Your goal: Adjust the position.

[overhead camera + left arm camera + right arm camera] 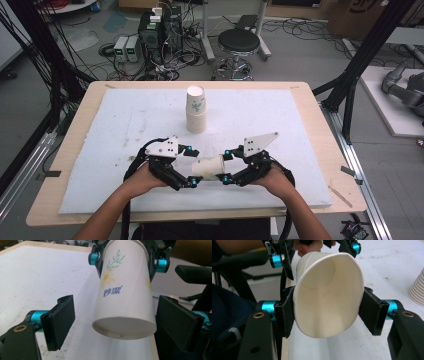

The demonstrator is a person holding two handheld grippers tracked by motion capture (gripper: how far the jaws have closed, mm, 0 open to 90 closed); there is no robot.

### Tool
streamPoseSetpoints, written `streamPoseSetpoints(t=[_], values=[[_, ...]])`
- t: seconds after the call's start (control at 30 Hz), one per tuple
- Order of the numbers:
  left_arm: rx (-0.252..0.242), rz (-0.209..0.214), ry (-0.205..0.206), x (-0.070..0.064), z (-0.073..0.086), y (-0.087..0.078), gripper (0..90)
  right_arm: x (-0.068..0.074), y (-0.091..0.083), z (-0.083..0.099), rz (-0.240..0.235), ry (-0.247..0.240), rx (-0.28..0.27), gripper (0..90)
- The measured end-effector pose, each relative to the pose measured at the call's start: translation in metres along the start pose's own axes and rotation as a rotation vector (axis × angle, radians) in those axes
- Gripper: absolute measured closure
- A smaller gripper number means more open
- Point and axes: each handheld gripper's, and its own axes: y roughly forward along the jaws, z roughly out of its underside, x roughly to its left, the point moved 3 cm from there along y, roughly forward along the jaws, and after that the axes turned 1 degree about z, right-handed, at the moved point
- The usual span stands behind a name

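White foam sheet (280, 175) over a pale wooden table (327, 165), stained in patches, filling most of the high view. Beyond the far edge: grey floor, a round black stool (239, 41), black computer boxes (160, 30) amid tangled cables, black frame posts (367, 47) left and right.

Upright at the far middle of the sheet, a stack of white paper cups with a green sprig print (196, 109), well apart from the grippers; cut off at the right edge in the right gripper view, ribbed rims alone visible.

Near the front edge, between both hands, a single white paper cup printed with a yellow flower and blue characters (209, 167), lying sideways above the sheet. Clamped at its rim by the right gripper (325, 312), pads pressed on both sides, mouth squeezed to an oval. Base pointing into the left gripper (113, 322), its jaws spread wide on either side of the base; left pad clearly clear of the wall, contact at the right pad hard to tell.

Forearms cut off by the bottom edge.
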Motion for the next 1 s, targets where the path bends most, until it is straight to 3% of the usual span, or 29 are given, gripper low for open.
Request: streamPoseSetpoints(t=[0.2,0.37,1.0], values=[[0.071,-0.007,0.032,0.0,-0.003,0.002,15.9,0.0,0.003,-0.013,0.026,-0.056,0.112,36.2],[0.132,-0.01,0.053,0.0,-0.004,0.006,16.0,-0.001,0.007,-0.02,0.038,-0.074,0.179,36.3],[0.274,-0.005,0.082,0.0,0.001,0.023,17.1,0.001,0.024,-0.035,0.051,-0.165,0.437,36.1]])
